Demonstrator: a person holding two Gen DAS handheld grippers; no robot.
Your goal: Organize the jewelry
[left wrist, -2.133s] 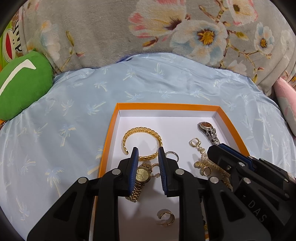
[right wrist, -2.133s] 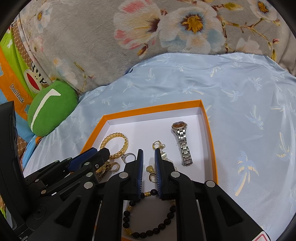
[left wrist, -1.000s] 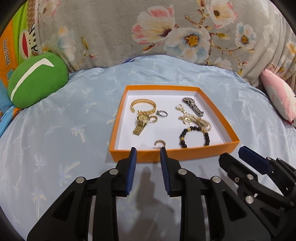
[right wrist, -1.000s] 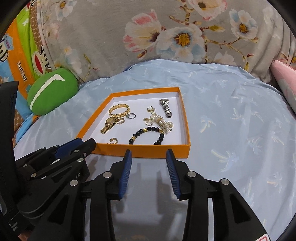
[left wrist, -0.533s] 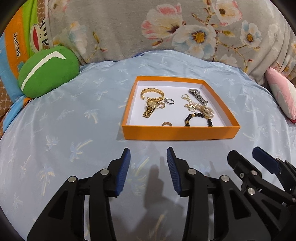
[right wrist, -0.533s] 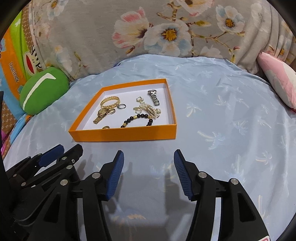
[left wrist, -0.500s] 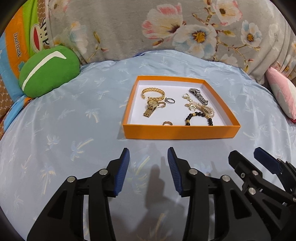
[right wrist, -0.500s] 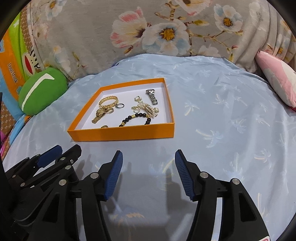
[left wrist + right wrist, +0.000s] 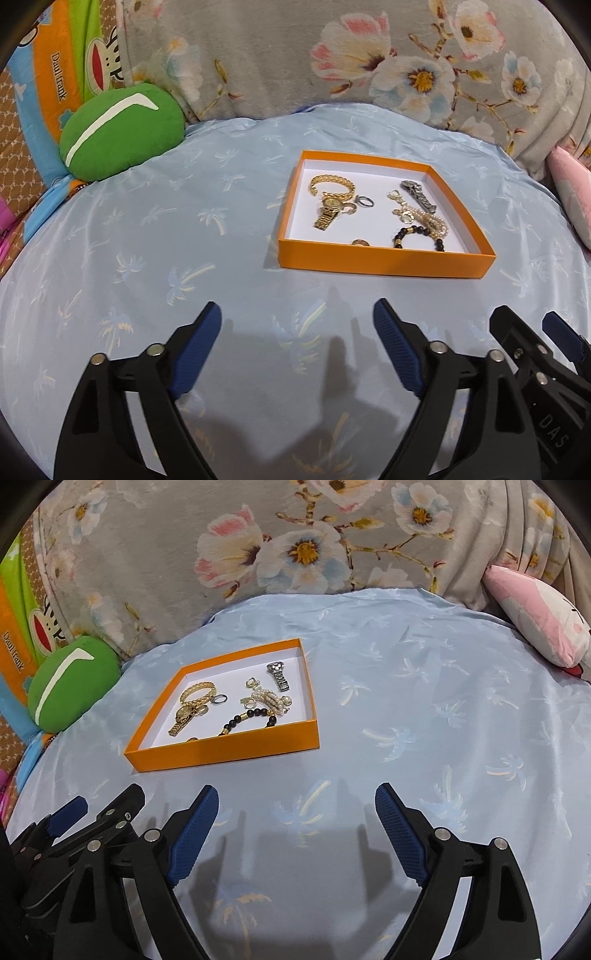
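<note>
An orange box point(image 9: 384, 261) point(image 9: 229, 751) with a white floor rests on the pale blue sheet ahead of both grippers. Inside lie a gold bangle point(image 9: 331, 184) point(image 9: 197, 692), a gold watch point(image 9: 328, 214) point(image 9: 181, 719), a silver watch point(image 9: 419, 194) point(image 9: 279, 677), a black bead bracelet point(image 9: 419, 233) point(image 9: 248, 717), a pearl piece point(image 9: 434, 223) point(image 9: 271, 698) and small rings. My left gripper point(image 9: 297, 321) hovers short of the box, jaws opening wide with nothing between them. My right gripper point(image 9: 297, 803) does the same beside it.
A green round cushion point(image 9: 122, 131) point(image 9: 72, 681) lies at the left. A grey floral blanket point(image 9: 332, 55) rises behind the sheet. A pink pillow point(image 9: 535, 624) sits at the right. Bare blue sheet point(image 9: 424, 720) spreads right of the box and under the grippers.
Both grippers have drawn back from the box, which now looks smaller and farther away. Both pairs of jaws have spread from nearly shut to wide apart.
</note>
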